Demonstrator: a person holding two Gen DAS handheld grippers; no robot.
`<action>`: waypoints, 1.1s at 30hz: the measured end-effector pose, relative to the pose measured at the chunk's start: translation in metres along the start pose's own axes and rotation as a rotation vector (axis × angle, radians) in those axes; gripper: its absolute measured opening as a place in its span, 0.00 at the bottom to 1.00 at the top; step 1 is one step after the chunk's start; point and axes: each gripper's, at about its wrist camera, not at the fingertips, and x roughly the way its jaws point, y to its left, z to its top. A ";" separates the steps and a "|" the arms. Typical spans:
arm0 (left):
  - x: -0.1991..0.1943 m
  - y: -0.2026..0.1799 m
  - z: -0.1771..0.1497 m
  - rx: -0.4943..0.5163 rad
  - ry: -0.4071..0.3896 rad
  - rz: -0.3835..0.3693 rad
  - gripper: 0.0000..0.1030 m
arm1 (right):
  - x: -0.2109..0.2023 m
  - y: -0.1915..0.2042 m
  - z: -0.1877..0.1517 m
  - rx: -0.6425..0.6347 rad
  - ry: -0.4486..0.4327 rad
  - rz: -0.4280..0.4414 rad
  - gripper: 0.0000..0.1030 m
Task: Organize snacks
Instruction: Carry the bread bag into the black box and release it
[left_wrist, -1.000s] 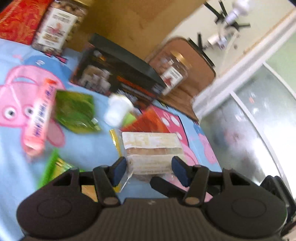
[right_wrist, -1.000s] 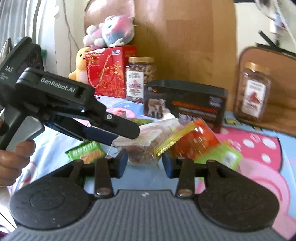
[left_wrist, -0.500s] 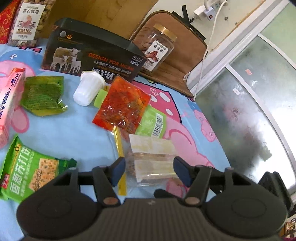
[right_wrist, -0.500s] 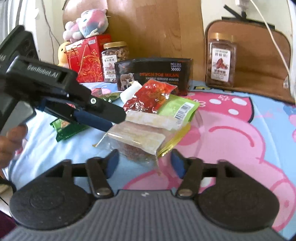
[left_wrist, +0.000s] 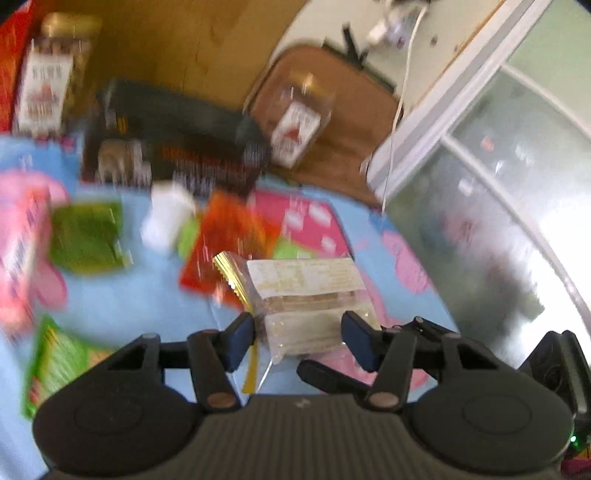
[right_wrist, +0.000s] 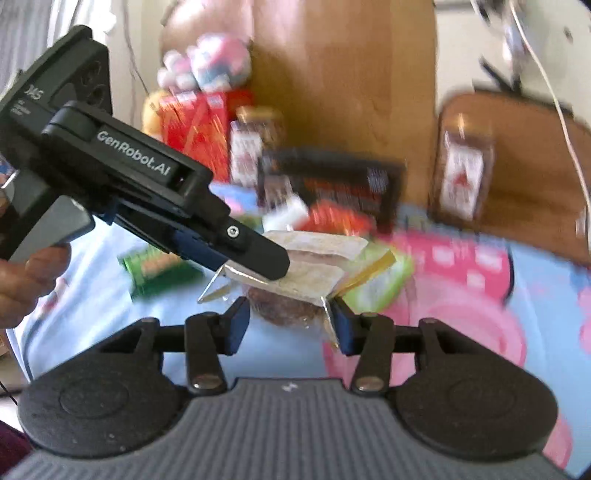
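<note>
A clear snack pouch with a white label and a gold edge (left_wrist: 306, 295) sits between both pairs of fingers, lifted above the blue cartoon cloth (left_wrist: 122, 306). My left gripper (left_wrist: 297, 338) has its blue pads against the pouch's two sides. In the right wrist view the pouch (right_wrist: 295, 280) lies between my right gripper's (right_wrist: 290, 321) pads, and the left gripper's body (right_wrist: 140, 199) reaches in from the left onto it. An orange packet (left_wrist: 225, 236), green packets (left_wrist: 86, 236) and a white cup (left_wrist: 166, 218) lie on the cloth, all blurred.
A dark box (left_wrist: 173, 147) and two nut jars (left_wrist: 299, 125) stand at the back against a wooden board (right_wrist: 340, 74). A red gift box (right_wrist: 199, 125) and plush toys (right_wrist: 207, 62) are at the back left. A frosted glass door (left_wrist: 498, 221) is on the right.
Both grippers have lifted and tilted with the pouch, so the background now streaks. The pouch has stayed between both pairs of pads throughout.
</note>
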 end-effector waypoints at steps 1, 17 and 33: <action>-0.005 0.001 0.010 0.010 -0.025 0.007 0.52 | 0.001 0.000 0.009 -0.016 -0.025 0.004 0.49; 0.033 0.089 0.146 -0.113 -0.158 0.217 0.51 | 0.172 -0.063 0.130 0.172 0.045 0.119 0.50; -0.002 0.079 0.119 -0.111 -0.234 0.154 0.55 | 0.130 -0.067 0.109 0.137 0.031 0.157 0.59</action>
